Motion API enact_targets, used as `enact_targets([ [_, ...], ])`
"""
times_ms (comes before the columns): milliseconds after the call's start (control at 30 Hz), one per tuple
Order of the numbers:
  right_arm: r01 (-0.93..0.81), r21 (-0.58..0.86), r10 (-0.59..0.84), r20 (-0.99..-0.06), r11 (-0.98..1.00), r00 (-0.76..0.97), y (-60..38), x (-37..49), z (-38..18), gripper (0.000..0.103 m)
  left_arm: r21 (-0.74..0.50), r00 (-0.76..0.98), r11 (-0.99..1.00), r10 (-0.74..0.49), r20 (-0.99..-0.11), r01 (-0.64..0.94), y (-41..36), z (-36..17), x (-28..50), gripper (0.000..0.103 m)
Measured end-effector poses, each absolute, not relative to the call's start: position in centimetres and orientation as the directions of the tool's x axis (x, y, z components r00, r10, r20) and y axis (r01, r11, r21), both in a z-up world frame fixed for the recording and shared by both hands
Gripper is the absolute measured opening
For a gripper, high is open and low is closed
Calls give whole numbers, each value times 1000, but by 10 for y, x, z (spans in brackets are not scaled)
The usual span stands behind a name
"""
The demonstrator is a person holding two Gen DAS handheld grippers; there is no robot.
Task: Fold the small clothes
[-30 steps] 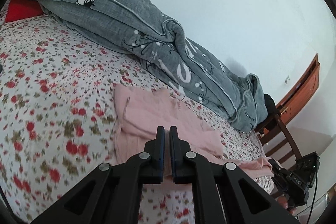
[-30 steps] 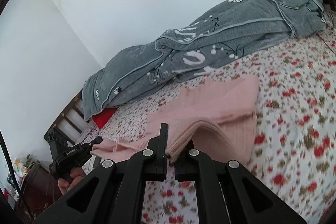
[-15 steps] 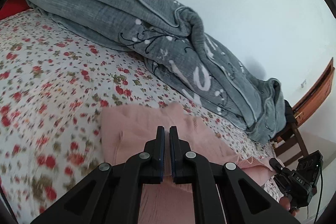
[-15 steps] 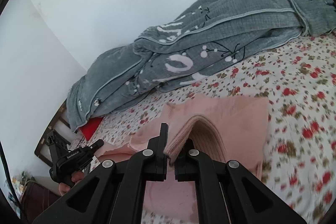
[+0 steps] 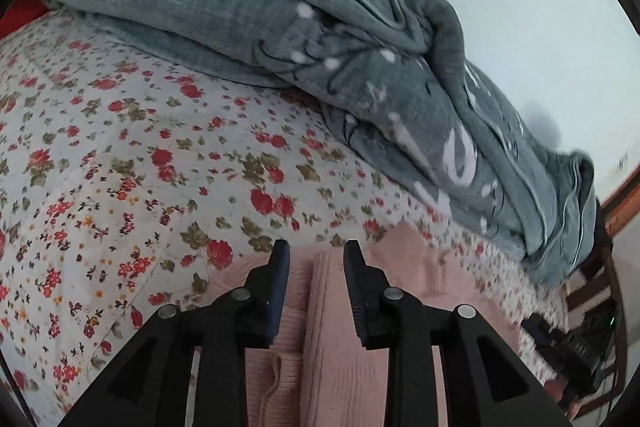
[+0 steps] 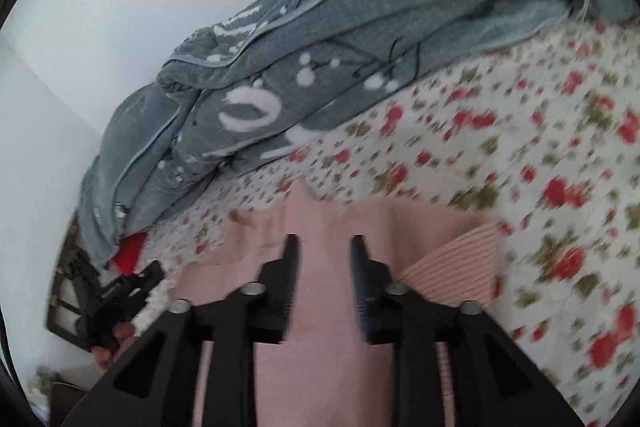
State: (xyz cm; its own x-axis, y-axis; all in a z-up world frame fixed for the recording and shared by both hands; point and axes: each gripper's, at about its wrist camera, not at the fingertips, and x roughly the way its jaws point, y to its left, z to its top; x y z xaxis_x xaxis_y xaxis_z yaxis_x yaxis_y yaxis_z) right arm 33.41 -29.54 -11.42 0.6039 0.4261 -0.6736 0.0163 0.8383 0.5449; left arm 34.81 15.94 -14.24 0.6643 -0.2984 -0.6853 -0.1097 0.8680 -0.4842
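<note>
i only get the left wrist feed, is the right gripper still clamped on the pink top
Observer: No. In the right wrist view the right gripper stands open, nothing between its jaws, above the pink garment.
Operator: any part of the top i can't see from here
Observer: Yes, a striped ribbed band lies at the garment's right edge, beside the right gripper.
Operator: what's past the quilt's low end on that side
Observer: A red item shows at the low end of the grey quilt, on the floral sheet.
</note>
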Motion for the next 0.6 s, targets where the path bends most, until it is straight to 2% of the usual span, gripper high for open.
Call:
enact_targets([
  [100,12,471,372,-713,882,594,-293,338,-118,39,-461,615,885,-328,-717,-65,146,-152,353,27],
  [233,7,422,353,-767,907,536,-285,351,-134,39,-341,557,938,-254,-791,-58,130,-166,366,27],
  [333,13,355,300,-808,935,507,-277,359,-150,36,-349,546,934,-257,-797,-71,132,-175,370,26],
  [400,24,320,264,-820,947,509,-275,362,-156,12,-378,567,923,-272,-777,-75,137,-177,369,14],
  [467,7,305,256,-812,952,525,-273,362,-155,6,-408,578,911,-302,-758,-59,141,-174,369,11],
  [533,-31,294,261,-790,955,555,-271,358,-147,5,-501,614,864,-372,-696,-46,156,-167,367,10],
  [600,-56,294,263,-734,954,626,-274,349,-131,5,-534,638,844,-384,-667,-50,164,-164,364,7],
])
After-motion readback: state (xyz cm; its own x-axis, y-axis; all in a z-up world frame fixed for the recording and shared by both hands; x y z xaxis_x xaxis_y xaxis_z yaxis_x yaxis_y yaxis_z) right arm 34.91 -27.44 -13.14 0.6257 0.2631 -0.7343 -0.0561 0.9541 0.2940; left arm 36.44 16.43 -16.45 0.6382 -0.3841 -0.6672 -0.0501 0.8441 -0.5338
